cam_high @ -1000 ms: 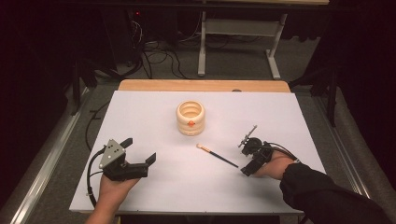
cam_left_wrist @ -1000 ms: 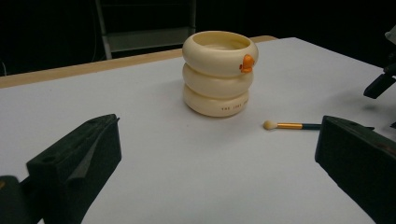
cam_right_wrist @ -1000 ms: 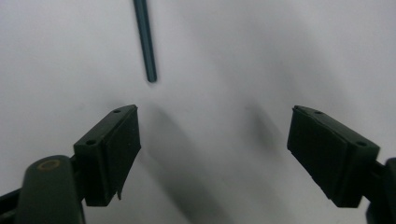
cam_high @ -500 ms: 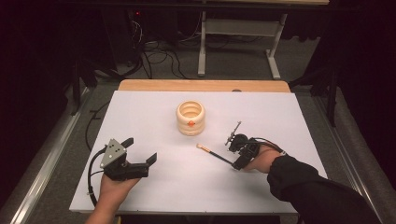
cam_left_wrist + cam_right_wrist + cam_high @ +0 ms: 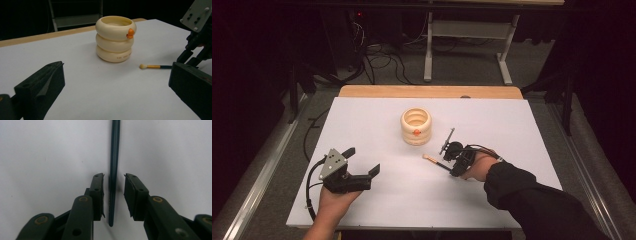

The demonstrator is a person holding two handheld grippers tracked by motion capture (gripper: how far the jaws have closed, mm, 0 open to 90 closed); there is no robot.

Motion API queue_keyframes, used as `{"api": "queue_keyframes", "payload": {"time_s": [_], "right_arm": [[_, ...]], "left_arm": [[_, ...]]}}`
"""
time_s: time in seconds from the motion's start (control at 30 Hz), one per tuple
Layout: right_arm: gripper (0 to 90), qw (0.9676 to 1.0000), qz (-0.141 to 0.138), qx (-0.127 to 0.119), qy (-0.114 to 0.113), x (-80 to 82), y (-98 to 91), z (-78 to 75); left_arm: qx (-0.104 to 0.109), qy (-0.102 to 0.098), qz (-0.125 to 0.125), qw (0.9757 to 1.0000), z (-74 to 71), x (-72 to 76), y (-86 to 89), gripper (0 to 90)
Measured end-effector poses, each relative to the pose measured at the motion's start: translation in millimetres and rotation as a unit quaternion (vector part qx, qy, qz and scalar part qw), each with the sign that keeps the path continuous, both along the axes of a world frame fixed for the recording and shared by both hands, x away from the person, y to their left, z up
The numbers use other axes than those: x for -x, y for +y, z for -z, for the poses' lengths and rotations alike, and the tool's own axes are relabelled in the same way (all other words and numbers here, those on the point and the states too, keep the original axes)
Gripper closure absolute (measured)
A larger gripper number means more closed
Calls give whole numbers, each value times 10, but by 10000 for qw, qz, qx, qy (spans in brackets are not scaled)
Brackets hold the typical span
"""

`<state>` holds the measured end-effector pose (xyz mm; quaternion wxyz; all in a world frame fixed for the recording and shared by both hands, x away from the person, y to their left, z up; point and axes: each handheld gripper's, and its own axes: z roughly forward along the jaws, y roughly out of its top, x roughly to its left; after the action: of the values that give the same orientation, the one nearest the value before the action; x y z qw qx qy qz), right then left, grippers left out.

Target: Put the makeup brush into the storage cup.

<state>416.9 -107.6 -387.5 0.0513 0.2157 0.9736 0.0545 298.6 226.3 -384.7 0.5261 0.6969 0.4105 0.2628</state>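
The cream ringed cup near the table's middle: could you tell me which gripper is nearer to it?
Right. The right gripper sits just right of the cup, over the brush; the left gripper is farther, toward the near-left.

We see a matt white table cover (image 5: 387,210) with a bare wood edge (image 5: 427,91) at the top. At centre frame the cream ringed cup (image 5: 115,38) looks smooth and softly glossy, like ceramic or plastic. The brush (image 5: 155,66) has a gold metal band, its dark handle smooth. The right gripper (image 5: 114,195) has matt black plastic jaws with brass-coloured rivets
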Motion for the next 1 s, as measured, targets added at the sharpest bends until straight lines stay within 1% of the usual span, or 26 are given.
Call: {"api": "queue_keyframes", "payload": {"time_s": [0.13,0.17,0.43,0.53,0.6,0.63,0.83,1.0], "right_arm": [[763,10000,-32,27,11,-18,48,18],[772,10000,-14,74,30,-25,59,21],[824,9999,-56,37,93,-67,70,53],[826,9999,-5,45,147,-76,67,51],[834,9999,0,-11,137,-86,59,58],[836,9998,9,18,175,-92,58,52],[836,9998,11,15,178,-96,60,60],[843,9997,40,7,234,-109,59,63]], "left_arm": [[-3,-4,5,10000,1,-2,-2,10],[8,-2,7,10000,2,-3,-4,10],[6,6,2,10000,4,-6,1,10],[8,0,8,10000,0,-5,-4,10],[-2,-5,8,10000,-2,-2,-1,10],[3,-6,4,10000,-3,-1,0,10],[12,-3,0,10000,-4,0,1,10],[3,-7,6,10000,-5,-1,-4,10]]}}
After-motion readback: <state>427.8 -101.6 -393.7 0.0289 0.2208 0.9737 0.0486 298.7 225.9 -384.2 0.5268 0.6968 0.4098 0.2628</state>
